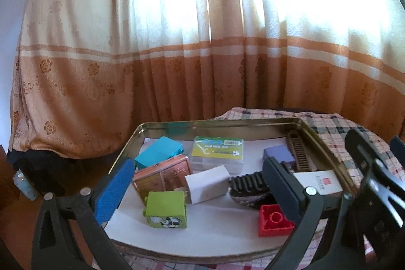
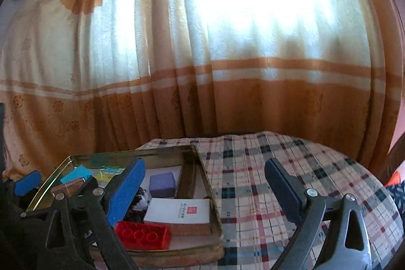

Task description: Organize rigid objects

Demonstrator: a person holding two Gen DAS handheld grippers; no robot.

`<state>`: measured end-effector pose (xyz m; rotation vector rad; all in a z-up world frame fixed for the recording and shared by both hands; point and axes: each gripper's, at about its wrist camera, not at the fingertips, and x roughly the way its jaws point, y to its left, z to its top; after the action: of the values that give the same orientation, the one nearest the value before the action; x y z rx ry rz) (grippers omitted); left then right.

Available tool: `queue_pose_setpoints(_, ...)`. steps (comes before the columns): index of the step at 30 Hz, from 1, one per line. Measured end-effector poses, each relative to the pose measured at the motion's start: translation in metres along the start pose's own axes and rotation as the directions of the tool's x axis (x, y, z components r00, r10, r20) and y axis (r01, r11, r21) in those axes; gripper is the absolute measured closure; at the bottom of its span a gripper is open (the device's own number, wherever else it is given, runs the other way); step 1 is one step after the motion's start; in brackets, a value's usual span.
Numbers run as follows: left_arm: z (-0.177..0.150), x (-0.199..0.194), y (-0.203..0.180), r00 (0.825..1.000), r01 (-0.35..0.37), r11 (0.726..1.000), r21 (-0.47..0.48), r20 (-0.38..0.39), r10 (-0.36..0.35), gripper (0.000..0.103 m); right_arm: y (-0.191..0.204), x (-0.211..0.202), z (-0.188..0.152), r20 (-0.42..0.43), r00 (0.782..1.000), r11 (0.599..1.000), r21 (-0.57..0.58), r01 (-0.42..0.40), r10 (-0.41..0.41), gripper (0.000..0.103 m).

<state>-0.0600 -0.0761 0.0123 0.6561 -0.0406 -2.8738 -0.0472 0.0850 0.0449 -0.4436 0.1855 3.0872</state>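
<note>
Left wrist: white box (image 1: pixel 319 182) red seal, writing unreadable

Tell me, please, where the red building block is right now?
The red building block lies in the metal tray's near right corner, just in front of the dark brush and the white card.

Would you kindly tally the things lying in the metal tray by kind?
Plastic toy bricks: 2, green brick and red brick
Boxes and blocks: 6
Dark ribbed things: 2
Total in the gold metal tray: 10, as far as the left wrist view shows
</note>
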Motion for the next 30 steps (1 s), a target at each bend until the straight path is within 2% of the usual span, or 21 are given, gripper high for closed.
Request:
queue_pose_setpoints(5, -0.003, -0.011, -0.002, 0.999, 0.03, 1.0, -0.005, 0.015, -0.03, 0.0, -0.002, -0.011, 0.001, 0.026, 1.0, 1.0, -0.006, 0.017, -0.016, 0.006)
queue_pose_setpoints(10, -0.004, -0.014, 0.002, 1.0, 0.026, 0.999, -0.033, 0.009, -0.026, 0.0, -0.005, -0.022, -0.001, 0.036, 0.999, 1.0, -0.014, 0.014, -0.014, 0.006)
queue_pose_setpoints(15, -0.007, -0.024, 0.0, 0.999, 0.037, 0.999, -0.021, 0.029, -0.036, 0.0, -0.014, -0.03, -0.004, 0.031, 0.999, 1.0, 0.014, 0.026, -0.027, 0.005)
queue_pose_setpoints(20, -0.012, -0.035, 0.015, 0.997, 0.054, 0.994, -0.096, 0.056, -0.049, 0.0, -0.021, -0.041, -0.004, 0.082, 0.995, 0.998, 0.042, 0.055, -0.059, 0.001)
queue_pose_setpoints(22, -0.015, -0.033, 0.018, 0.998, 0.056, 0.993, -0.108, 0.036, -0.052, 0.0, -0.021, -0.043, -0.004, 0.096, 0.993, 0.997, 0.039, 0.059, -0.062, 0.001)
queue_pose_setpoints(24, -0.016, -0.033, 0.018, 0.999, 0.053, 0.993, -0.106, 0.02, -0.051, 0.0, -0.02, -0.047, -0.004, 0.112, 0.992, 0.998, 0.031, 0.056, -0.059, 0.001)
queue_pose_setpoints(30, -0.018, -0.046, 0.008, 0.996, 0.037, 0.998, -0.055, 0.083, -0.032, 0.0, -0.015, -0.057, -0.005, 0.162, 0.985, 0.999, 0.007, 0.05, -0.05, 0.001)
